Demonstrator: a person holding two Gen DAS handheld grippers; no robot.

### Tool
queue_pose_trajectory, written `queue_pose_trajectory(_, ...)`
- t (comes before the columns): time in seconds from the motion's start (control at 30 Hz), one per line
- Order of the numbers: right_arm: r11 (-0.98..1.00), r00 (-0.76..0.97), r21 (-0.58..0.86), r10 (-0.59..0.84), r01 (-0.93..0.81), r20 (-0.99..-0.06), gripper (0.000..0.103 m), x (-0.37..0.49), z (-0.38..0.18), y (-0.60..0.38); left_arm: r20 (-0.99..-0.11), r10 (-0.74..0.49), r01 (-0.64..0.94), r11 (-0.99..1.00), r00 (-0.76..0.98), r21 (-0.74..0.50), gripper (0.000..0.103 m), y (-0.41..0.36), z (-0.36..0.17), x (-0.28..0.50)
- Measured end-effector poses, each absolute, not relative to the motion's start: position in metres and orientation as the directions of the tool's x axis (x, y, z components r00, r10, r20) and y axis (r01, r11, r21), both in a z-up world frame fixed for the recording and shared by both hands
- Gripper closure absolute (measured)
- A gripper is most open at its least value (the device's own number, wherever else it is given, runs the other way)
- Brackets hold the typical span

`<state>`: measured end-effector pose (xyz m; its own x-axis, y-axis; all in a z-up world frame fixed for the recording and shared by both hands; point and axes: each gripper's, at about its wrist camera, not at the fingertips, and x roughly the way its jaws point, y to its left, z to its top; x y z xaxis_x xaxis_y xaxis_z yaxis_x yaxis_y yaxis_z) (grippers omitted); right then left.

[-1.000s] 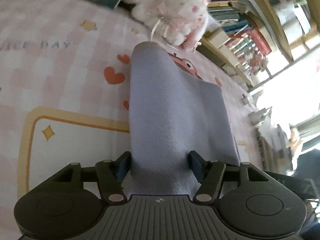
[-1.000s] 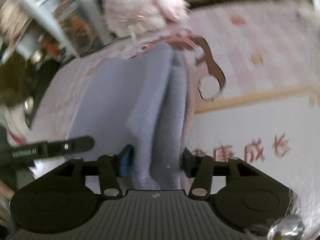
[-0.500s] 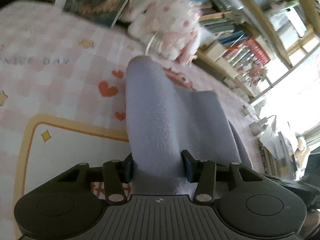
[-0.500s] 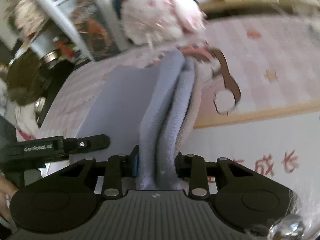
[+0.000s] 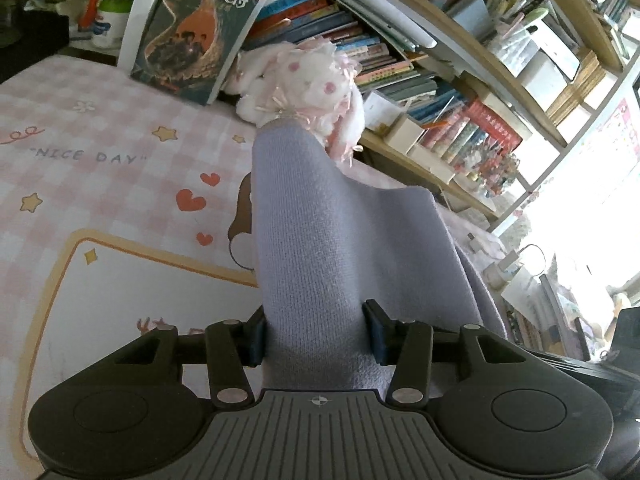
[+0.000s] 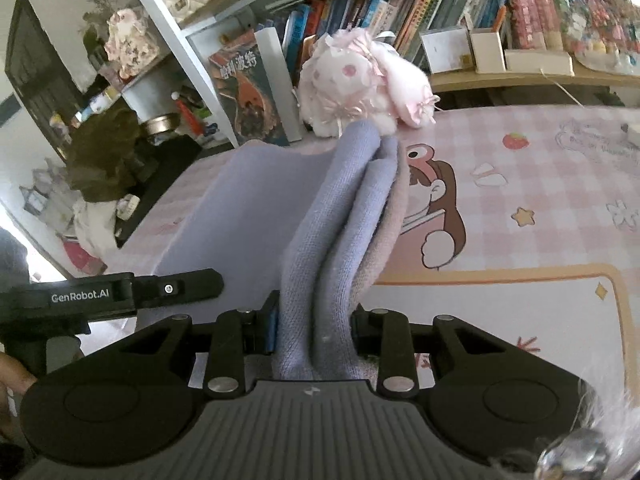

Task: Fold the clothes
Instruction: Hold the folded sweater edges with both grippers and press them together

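Bookshelves [image 5: 460,92] crammed with books fill the far side of the room, their upper rows cut off by the frame and the window side washed out by glare. Below them spreads the surface [image 5: 100,184], covered by a pink checked cloth printed with stars, hearts and "NICE DAY"; a cartoon figure on it is half hidden behind the lavender garment [image 5: 332,248]. That garment is raised off the surface and stretched between both tongs, its lower edge out of sight. In the right wrist view it hangs in several bunched layers, and how many cannot be counted. The left tongs [image 5: 316,334] are clamped on one end, the right tongs [image 6: 314,326] on the other. At the far edge, a pink-and-white plush toy [image 6: 360,84] sits partly covered by the garment's top fold.
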<state>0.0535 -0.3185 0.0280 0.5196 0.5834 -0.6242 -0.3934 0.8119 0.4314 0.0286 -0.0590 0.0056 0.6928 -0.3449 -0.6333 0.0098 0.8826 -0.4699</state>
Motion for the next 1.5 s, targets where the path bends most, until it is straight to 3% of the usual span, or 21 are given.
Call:
queue_pose_trajectory(0.67, 0.8, 0.501, 0.462, 0.6, -0.384, -0.624, 0.074, 0.032, 0.028, -0.367, -0.656, -0.318, 0.025, 0.909, 0.684, -0.415, 0.056, -0.101, 0.012, 0.012)
queue_pose_trajectory(1.5, 0.876, 0.631, 0.38, 0.479, -0.297, -0.61, 0.074, 0.02, 0.051, -0.232, -0.591, -0.456, 0.176, 0.865, 0.665, -0.47, 0.056, 0.039, 0.012, 0.049)
